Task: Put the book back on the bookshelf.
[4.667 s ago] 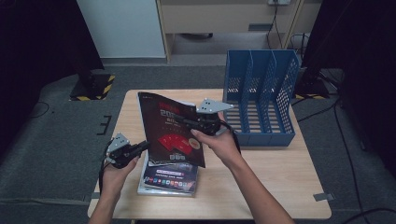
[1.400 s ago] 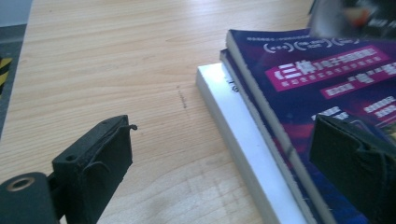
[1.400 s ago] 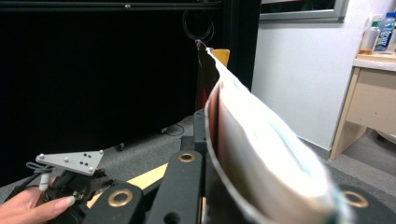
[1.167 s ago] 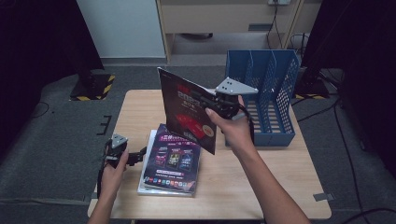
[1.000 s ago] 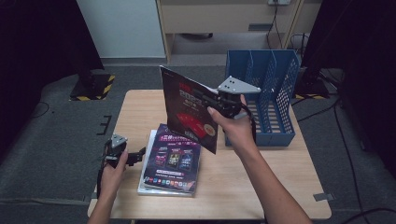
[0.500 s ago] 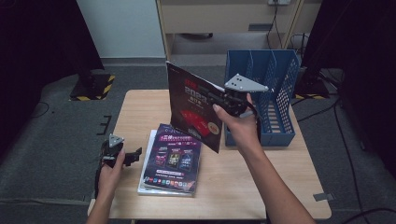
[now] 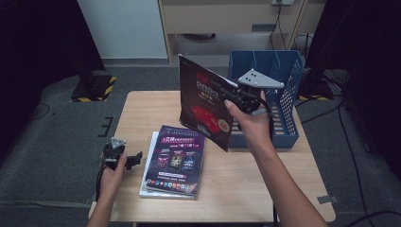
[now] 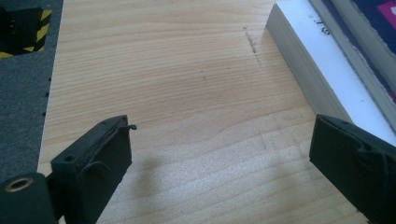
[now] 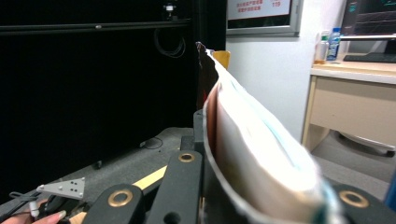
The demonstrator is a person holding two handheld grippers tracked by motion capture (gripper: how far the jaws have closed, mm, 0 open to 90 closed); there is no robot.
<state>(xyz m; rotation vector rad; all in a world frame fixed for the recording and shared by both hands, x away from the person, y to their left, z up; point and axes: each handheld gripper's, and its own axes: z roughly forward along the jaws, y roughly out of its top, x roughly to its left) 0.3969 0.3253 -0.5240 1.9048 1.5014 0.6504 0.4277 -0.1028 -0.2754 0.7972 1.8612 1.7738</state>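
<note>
A thin black-and-red glossy magazine (image 7: pixel 204 106) is clamped upright between the closed jaws of the right gripper (image 7: pixel 236 97), above the wooden table (image 7: pixel 246 184), beside the blue plastic file rack (image 7: pixel 279 71). The left gripper (image 8: pixel 219 158) is held wide open, empty.

Right gripper (image 7: pixel 226 94) raised, jaws clamped, left gripper (image 7: pixel 137 158) low, jaws apart

Overhead view, two close finger cameras

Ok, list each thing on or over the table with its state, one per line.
Red magazine: held upright in the air, bowed.
Right tongs: shut on the red magazine.
Left tongs: open, holding nothing, beside the stack.
Stack of books: lying flat.
Blue file rack: upright, slots empty.
</note>
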